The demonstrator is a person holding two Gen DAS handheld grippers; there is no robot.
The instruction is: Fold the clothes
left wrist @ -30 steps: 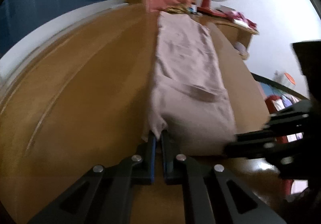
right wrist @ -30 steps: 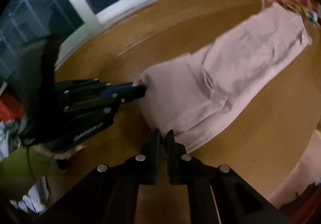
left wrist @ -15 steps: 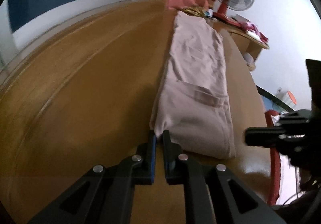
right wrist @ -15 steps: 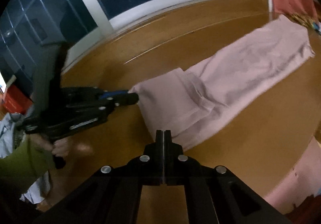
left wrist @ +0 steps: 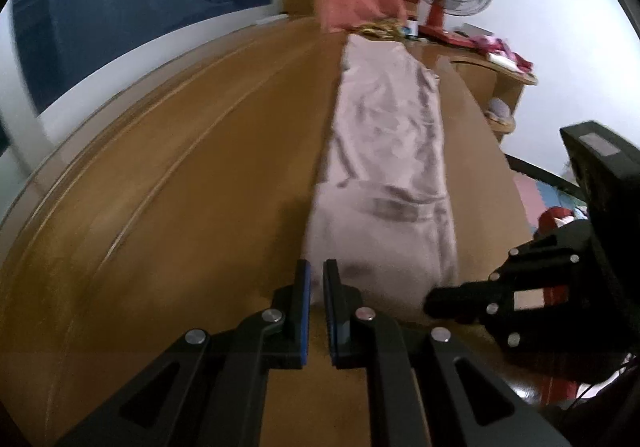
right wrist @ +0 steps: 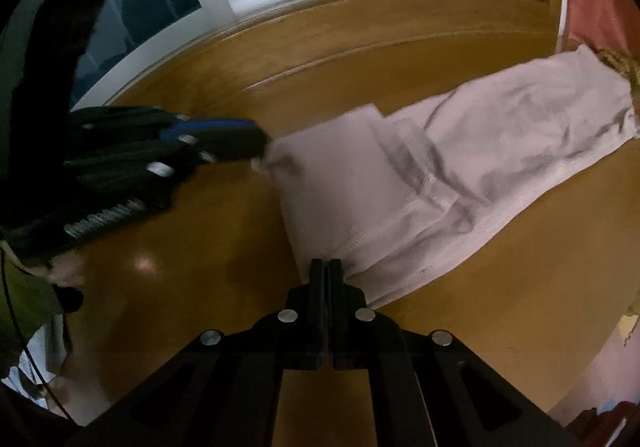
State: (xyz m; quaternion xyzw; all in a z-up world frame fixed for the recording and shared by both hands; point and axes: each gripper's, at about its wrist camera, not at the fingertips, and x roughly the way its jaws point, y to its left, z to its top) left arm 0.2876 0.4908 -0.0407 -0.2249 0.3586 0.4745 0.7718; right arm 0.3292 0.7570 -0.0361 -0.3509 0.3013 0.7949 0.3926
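Your left gripper (left wrist: 316, 275) pinches the near corner of the pink pants (left wrist: 388, 175) lying long on the bench (left wrist: 180, 207) toward twelve o'clock, while only your right view shows the right gripper (right wrist: 327, 267) squeezed tight on the hem.

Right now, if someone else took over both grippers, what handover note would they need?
Left gripper: shut on the near-left corner of the pink trousers.
Right gripper: shut at the trousers' near-right corner; grip on cloth unclear.
Trousers lie lengthwise on the wooden table, legs already folded together.
Left: confirm the right grip, then carry the near end toward the far end and fold.
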